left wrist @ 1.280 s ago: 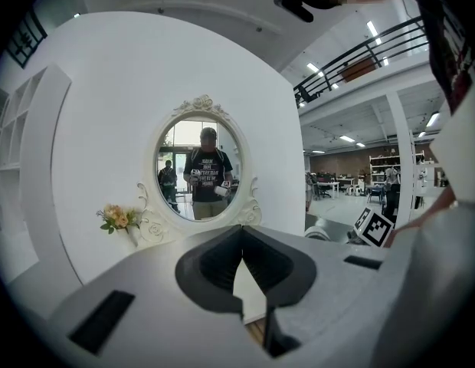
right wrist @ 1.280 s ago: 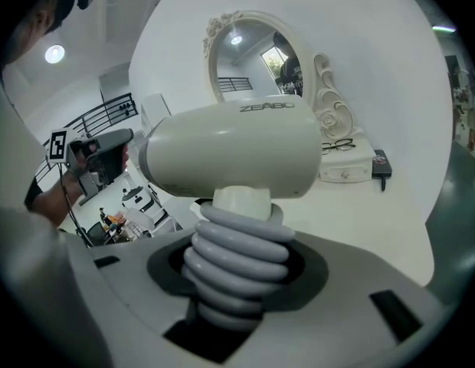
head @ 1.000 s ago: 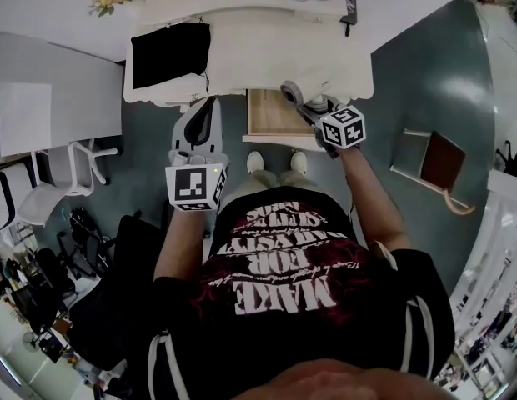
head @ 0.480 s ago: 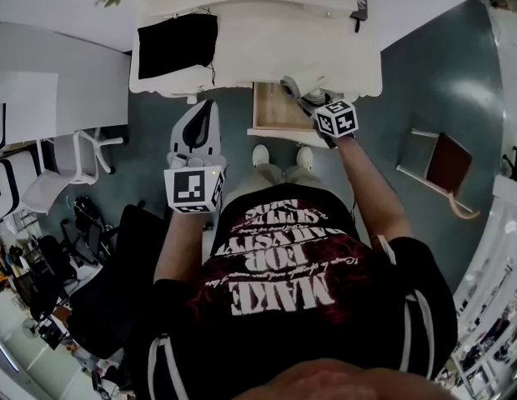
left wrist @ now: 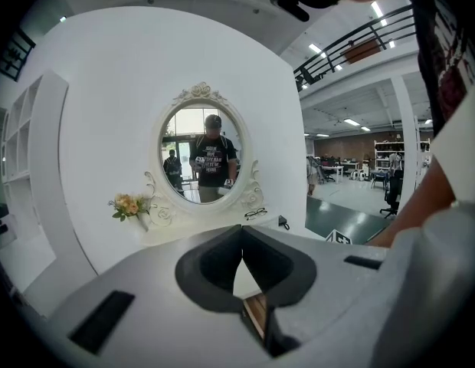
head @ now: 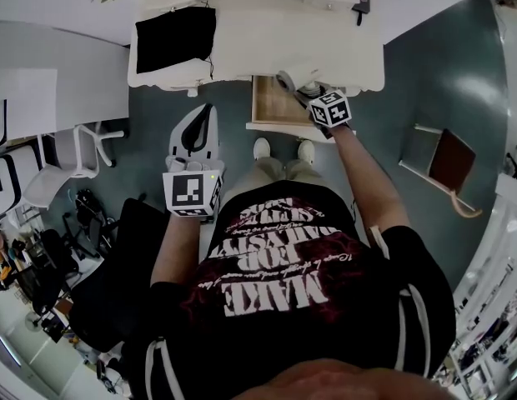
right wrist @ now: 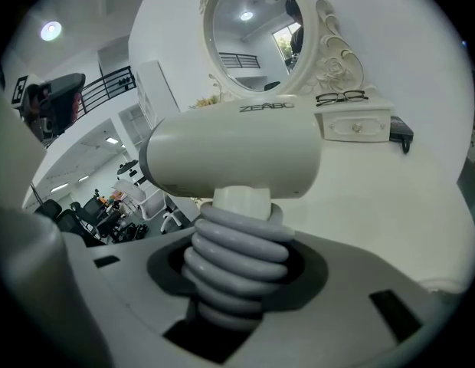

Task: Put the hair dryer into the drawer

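Right tongs [right wrist: 236, 282] clamp the cream plastic hair dryer [right wrist: 230, 159] by its ribbed grey handle; left tongs [left wrist: 241, 255] closed, empty. Lowering it level should clear the front of the open wood-lined drawer [head: 271, 108].

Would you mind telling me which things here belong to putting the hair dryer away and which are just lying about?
Job in hand: hair dryer, gripped by its handle in the right gripper; open drawer.
Lying about: glasses; flowers; black mat; mirror; brown chair.
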Available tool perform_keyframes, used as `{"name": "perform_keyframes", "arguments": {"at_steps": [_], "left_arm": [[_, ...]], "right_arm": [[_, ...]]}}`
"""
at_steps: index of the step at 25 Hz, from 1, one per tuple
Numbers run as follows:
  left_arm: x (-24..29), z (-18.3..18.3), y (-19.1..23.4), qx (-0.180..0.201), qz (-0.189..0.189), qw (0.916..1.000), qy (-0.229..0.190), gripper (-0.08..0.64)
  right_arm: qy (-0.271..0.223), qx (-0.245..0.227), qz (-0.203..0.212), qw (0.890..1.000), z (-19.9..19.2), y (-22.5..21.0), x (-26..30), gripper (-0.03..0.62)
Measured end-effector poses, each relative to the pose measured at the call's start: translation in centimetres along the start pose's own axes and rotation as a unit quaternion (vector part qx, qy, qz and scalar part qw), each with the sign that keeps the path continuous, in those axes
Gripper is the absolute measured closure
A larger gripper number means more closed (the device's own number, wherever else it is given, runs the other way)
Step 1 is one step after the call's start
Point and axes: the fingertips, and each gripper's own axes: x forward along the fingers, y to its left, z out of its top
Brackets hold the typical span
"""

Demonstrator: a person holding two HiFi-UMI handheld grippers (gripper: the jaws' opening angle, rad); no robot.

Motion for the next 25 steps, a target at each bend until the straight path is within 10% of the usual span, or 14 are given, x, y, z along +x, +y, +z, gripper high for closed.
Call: {"name": "perform_keyframes", "arguments": {"at_steps": [25], "left_arm": [[0.3,-2.6,-1.8,-0.002,-0.010,0.9988,0.047,0.555]], "right_arm": [[-0.007,0.011,-0.018,1.000,-3.1,-2.7,2.6,0.402]]}}
